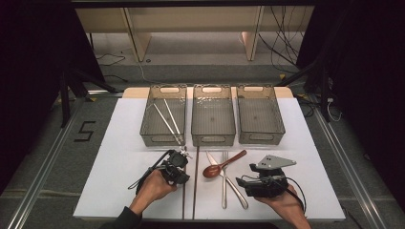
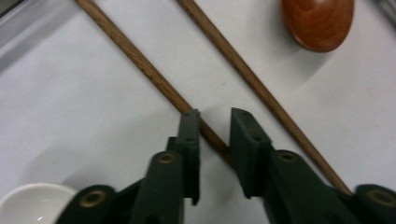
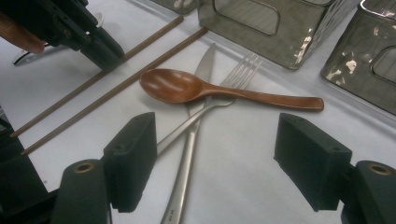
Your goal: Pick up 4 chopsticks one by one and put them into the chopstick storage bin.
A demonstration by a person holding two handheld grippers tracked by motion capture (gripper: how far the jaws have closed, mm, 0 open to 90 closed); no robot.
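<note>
The left gripper is down on the white table, just in front of the leftmost of three mesh baskets. That basket already has a pair of pale chopsticks lying in it. In the left gripper view the jaws straddle the nearer of two wooden chopsticks, narrowed around it with the stick running slantwise through the gap. The left jaw looks like it's right against the wood, the right one I can't quite tell, so call it a loose pinch on the stick as it lies flat on the table. The second wooden chopstick lies just beside it, roughly parallel, outside the jaws. There's also a bit of a white spoon poking in at the bottom corner of that view.

Moving right: a wooden spoon lies across a crossed knife and fork, near the middle basket.

Further right, the right gripper hovers over the table with its jaws spread wide and nothing between them, pointed at the cutlery pile. The third basket sits behind it.
</note>
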